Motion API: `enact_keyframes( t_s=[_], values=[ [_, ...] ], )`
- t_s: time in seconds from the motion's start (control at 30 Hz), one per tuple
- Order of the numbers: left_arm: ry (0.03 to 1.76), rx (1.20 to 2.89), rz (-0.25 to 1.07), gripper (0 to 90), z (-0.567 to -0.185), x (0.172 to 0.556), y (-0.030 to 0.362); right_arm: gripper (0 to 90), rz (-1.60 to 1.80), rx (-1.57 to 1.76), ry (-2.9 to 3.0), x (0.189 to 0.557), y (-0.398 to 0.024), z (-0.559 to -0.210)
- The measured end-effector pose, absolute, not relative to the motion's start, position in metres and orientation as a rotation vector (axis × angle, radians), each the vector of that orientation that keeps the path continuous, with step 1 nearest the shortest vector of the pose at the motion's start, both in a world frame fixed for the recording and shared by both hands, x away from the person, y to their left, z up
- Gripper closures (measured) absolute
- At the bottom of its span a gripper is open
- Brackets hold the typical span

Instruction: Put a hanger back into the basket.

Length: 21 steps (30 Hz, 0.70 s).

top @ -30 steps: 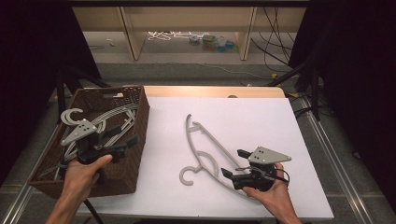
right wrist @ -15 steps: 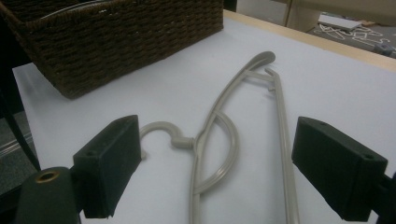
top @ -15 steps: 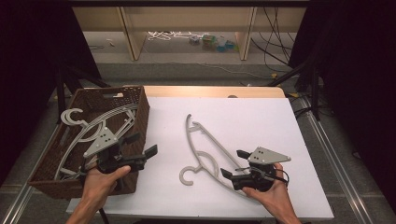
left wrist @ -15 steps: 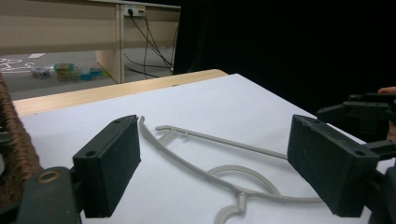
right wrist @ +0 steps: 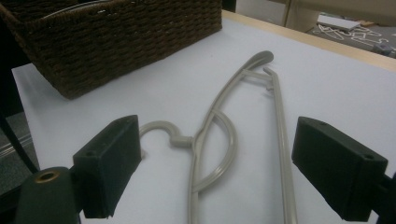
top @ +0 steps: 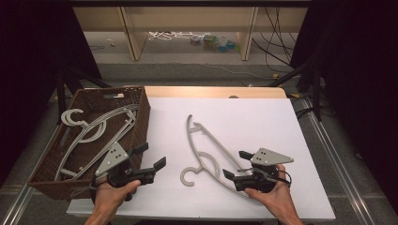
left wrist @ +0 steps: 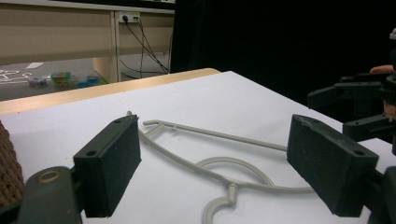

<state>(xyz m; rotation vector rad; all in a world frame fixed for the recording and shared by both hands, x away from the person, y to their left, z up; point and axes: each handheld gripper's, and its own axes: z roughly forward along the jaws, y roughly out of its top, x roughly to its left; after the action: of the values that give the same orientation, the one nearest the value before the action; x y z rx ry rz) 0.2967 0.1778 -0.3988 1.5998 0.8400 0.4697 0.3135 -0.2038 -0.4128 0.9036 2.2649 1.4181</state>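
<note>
A grey plastic hanger (top: 206, 150) lies flat on the white table top (top: 263, 122), hook toward the front. It also lies ahead of the jaws in the left gripper view (left wrist: 219, 163) and the right gripper view (right wrist: 219, 135). My left gripper (top: 151, 159) is open, just right of the brown wicker basket (top: 136, 136), pointing at the hanger's hook. My right gripper (top: 237, 165) is open at the hanger's near end, jaws wide with nothing between them. The basket holds more grey hangers (top: 94, 131).
The basket (right wrist: 116, 37) stands at the table's left edge. The wooden table rim (top: 211, 91) runs along the back. Shelving and cables (top: 187, 37) stand on the floor beyond. Metal rails (top: 328, 150) flank the table. The other gripper (left wrist: 359, 107) is at the right in the left gripper view.
My left gripper has come out of the basket and moved right onto the white table, toward the hanger's hook. The right gripper and the hanger have stayed put.
</note>
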Motion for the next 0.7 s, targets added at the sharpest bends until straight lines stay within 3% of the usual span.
enact_keyframes(
  t_s=[0.7],
  values=[
    [0.777, 1.662, 0.561, 17.4, -0.424, 0.287, 0.167, 16.6, 1.383, 0.881, 2.307, 0.311, -0.198, -0.419]
  ],
)
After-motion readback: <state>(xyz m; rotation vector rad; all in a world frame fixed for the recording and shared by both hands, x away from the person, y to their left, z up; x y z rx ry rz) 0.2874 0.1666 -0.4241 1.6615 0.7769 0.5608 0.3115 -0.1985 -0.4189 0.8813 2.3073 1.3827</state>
